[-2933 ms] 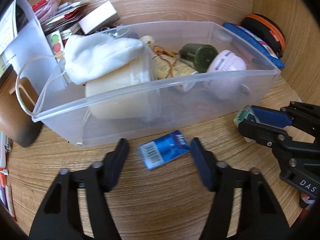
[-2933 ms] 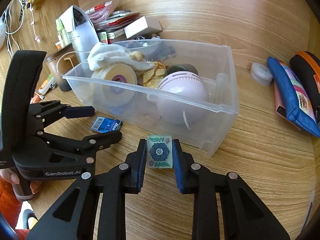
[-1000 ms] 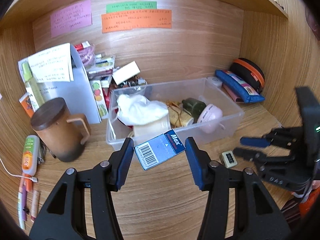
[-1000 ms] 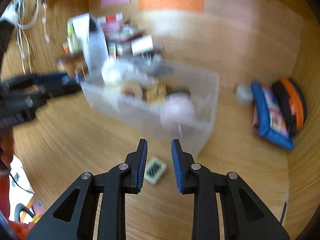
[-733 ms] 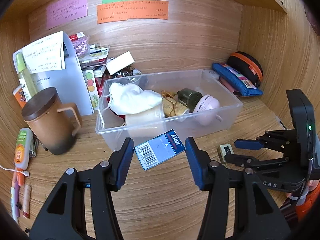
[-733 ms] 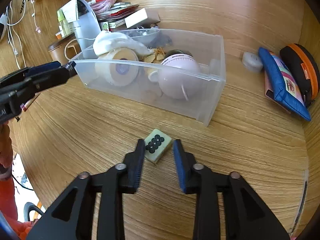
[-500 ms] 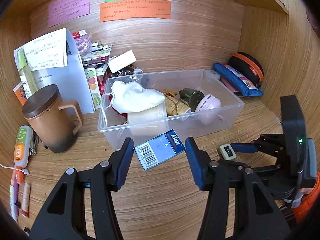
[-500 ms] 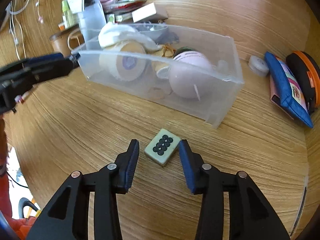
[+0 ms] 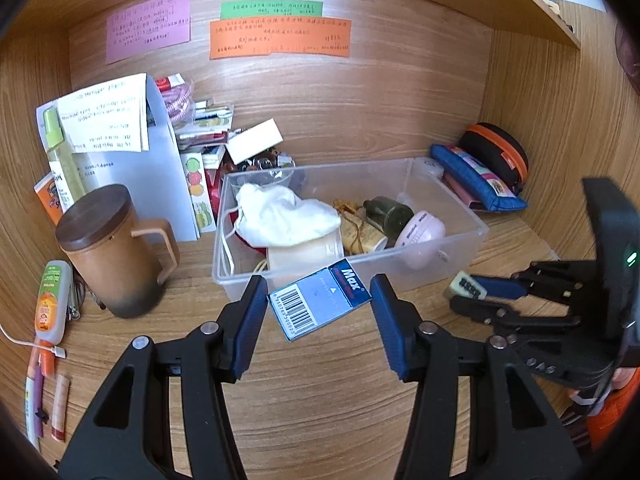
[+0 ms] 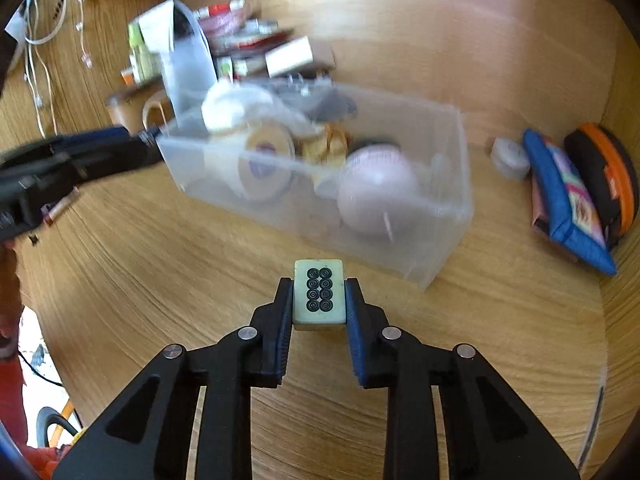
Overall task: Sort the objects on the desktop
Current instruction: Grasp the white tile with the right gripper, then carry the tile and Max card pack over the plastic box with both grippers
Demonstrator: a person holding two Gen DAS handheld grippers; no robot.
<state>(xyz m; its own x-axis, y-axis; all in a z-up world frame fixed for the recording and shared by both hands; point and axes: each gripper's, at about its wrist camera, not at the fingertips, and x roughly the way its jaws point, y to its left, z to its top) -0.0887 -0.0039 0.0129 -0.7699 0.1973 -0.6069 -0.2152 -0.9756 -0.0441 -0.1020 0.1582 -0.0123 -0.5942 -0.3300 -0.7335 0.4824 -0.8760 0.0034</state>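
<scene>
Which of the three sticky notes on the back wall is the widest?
The orange note, lowest of the three; it stretches well beyond the green note above it and the pink note.

You see a blue barcoded staple box (image 9: 319, 303), a cream tile (image 10: 319, 293) with eight black circles, and a clear bin (image 9: 472, 236).

— What did the right gripper (image 10: 319, 300) hold?
— A mahjong tile (image 10: 319, 295), clamped between both blue pads, eight-circle face up, above the wooden desk (image 10: 168, 280).
— And beyond it?
— The clear plastic bin (image 10: 440, 216), blurred; the left gripper (image 10: 76, 160) stood at its left end.
</scene>
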